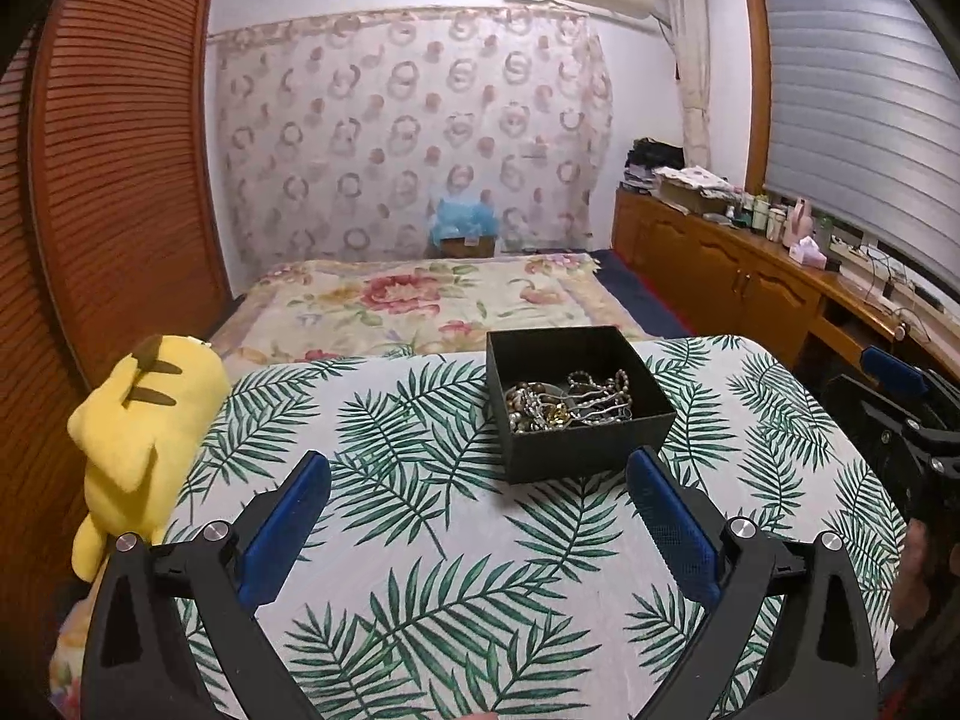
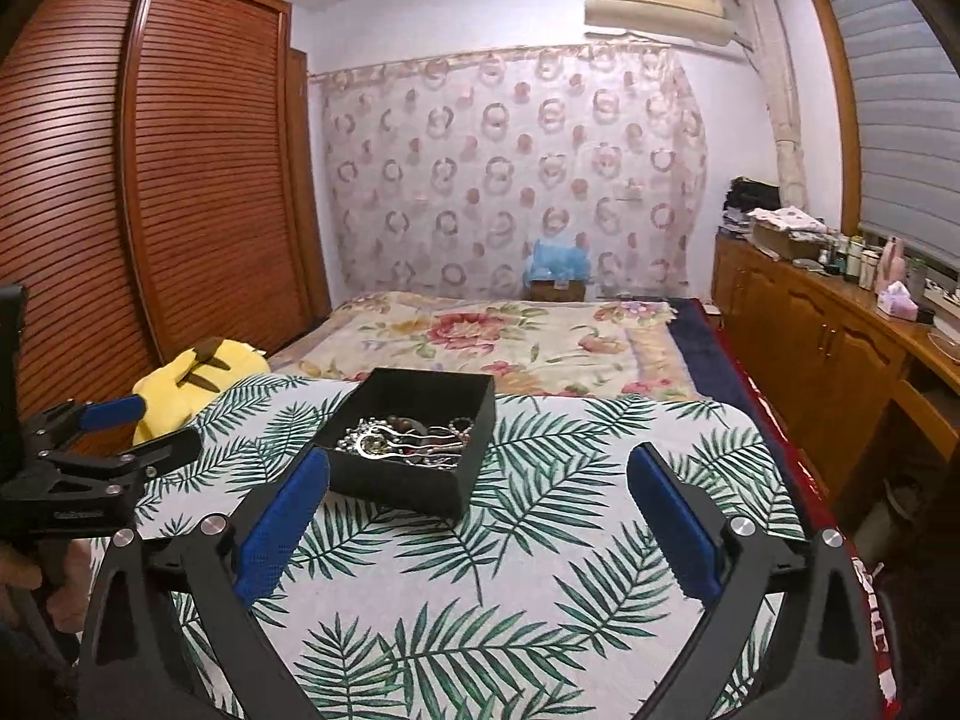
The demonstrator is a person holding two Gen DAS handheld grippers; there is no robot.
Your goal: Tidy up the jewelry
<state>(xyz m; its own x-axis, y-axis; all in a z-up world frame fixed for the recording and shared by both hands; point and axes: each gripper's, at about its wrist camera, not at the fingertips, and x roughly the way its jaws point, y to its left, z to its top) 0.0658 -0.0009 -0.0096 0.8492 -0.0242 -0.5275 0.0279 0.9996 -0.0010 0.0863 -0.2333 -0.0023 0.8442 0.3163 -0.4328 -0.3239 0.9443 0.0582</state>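
Note:
A black open box stands on the palm-leaf cloth, filled with a tangle of bead and metal jewelry. My left gripper hovers over the cloth just short of the box, open, with nothing between its blue pads. In the right wrist view the same box with its jewelry lies ahead and to the left. My right gripper is open and holds nothing. Each gripper shows at the other view's edge: the right one, the left one.
A yellow plush toy lies at the cloth's left edge. Beyond the cloth spreads a floral bedspread. A slatted wooden wardrobe stands on the left, and a wooden cabinet with bottles and boxes on the right.

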